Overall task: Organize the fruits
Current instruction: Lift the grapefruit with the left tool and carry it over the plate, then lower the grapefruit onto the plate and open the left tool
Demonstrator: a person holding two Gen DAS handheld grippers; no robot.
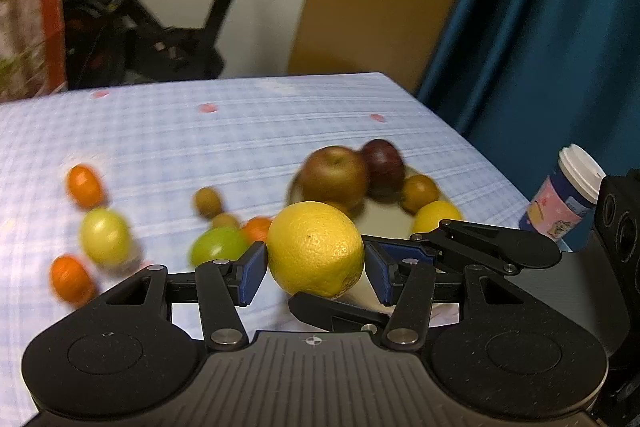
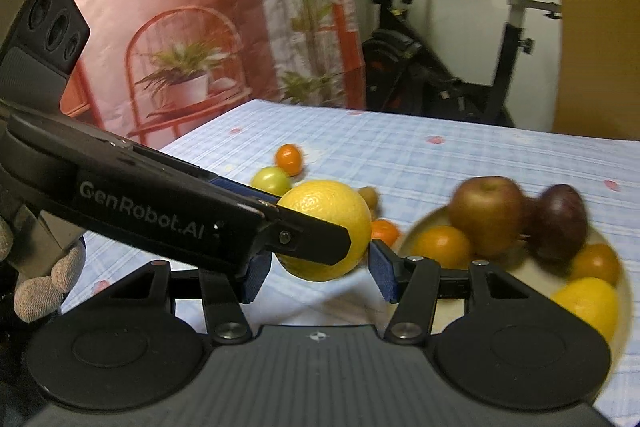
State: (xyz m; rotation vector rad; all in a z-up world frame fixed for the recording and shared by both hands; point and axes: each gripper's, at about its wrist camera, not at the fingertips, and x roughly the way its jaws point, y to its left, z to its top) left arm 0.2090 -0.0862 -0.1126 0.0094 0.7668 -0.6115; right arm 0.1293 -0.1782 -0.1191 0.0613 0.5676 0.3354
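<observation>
My left gripper (image 1: 316,259) is shut on a large yellow citrus fruit (image 1: 315,249), held above the checked tablecloth beside the plate (image 1: 384,219); it also shows in the right wrist view (image 2: 326,223). The pale plate (image 2: 624,291) holds a brown apple (image 1: 334,175), a dark red fruit (image 1: 384,163), an orange (image 2: 442,247), a small orange fruit (image 1: 420,193) and a yellow citrus (image 1: 436,215). My right gripper (image 2: 316,275) is open, its pads on either side of the held fruit, just behind it. The left gripper's finger (image 2: 304,235) crosses in front.
Loose fruit lies on the cloth at left: tangerines (image 1: 84,185) (image 1: 70,279), a yellow-green fruit (image 1: 105,237), a green fruit (image 1: 218,245), small brown fruits (image 1: 208,202). A lidded paper cup (image 1: 568,197) stands at the table's right edge. An exercise bike (image 1: 160,19) stands behind the table.
</observation>
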